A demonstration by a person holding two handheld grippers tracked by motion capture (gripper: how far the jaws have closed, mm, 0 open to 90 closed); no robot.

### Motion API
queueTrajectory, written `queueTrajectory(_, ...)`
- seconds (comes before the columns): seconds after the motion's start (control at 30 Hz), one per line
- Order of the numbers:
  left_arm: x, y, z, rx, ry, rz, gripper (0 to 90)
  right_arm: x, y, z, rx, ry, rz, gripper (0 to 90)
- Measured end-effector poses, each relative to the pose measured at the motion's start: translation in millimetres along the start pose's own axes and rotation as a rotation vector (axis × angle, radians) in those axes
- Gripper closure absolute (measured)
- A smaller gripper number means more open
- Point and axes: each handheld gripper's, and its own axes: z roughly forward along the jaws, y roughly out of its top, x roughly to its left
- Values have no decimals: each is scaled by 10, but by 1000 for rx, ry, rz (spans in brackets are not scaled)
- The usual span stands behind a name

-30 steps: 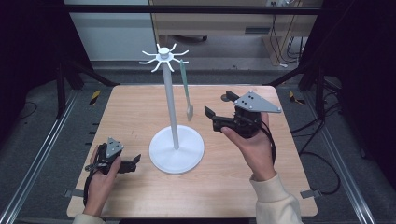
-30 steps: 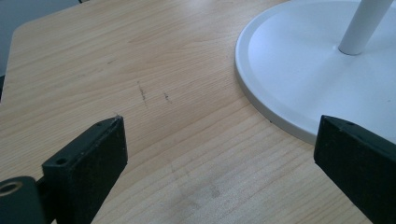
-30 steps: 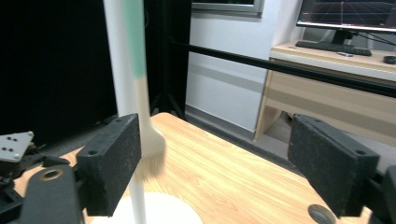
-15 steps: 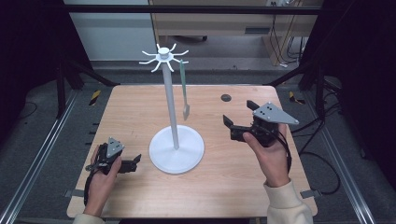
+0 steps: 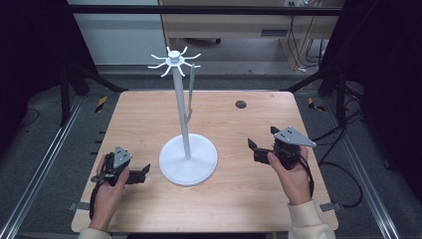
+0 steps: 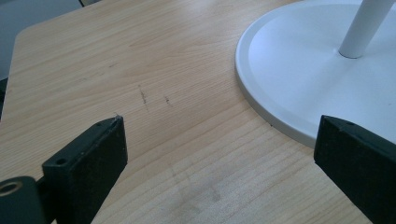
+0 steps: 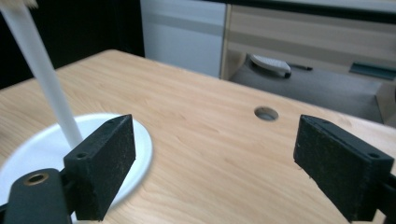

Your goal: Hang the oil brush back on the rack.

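Black jaws are standing wide apart and empty on both tools: the left gripper is resting by the white stand, the right gripper hovering across from it. A green utensil is hanging from the stand's top hooks, seemingly placed to dangle free. The right gripper view is showing the table's cable hole; the left gripper view is showing faint scuffs on the wooden table.

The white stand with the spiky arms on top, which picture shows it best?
The high view: there the white stand shows whole, with round base, pole and the ring of arms, and a green utensil hanging from one. The left gripper view gives part of the base and the pole's foot; the right gripper view gives part of the base and a stretch of pole.
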Motion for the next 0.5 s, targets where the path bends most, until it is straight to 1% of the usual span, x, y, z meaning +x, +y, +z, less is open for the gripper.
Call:
queueTrajectory(0.03,1,0,1,1,-1,0,23,-21,-43,16,8,-5,3,134)
queueTrajectory(0.13,-2,1,6,2,-2,1,23,-87,-174,64,62,-19,32,135)
queueTrajectory(0.2,-4,1,6,2,-3,1,23,-111,-244,91,90,-25,39,135)
queueTrajectory(0.27,-5,2,7,1,-4,2,23,-125,-313,124,124,-38,24,135)
queueTrajectory(0.5,-16,4,16,3,-4,5,23,-128,-509,286,266,-54,-24,130)
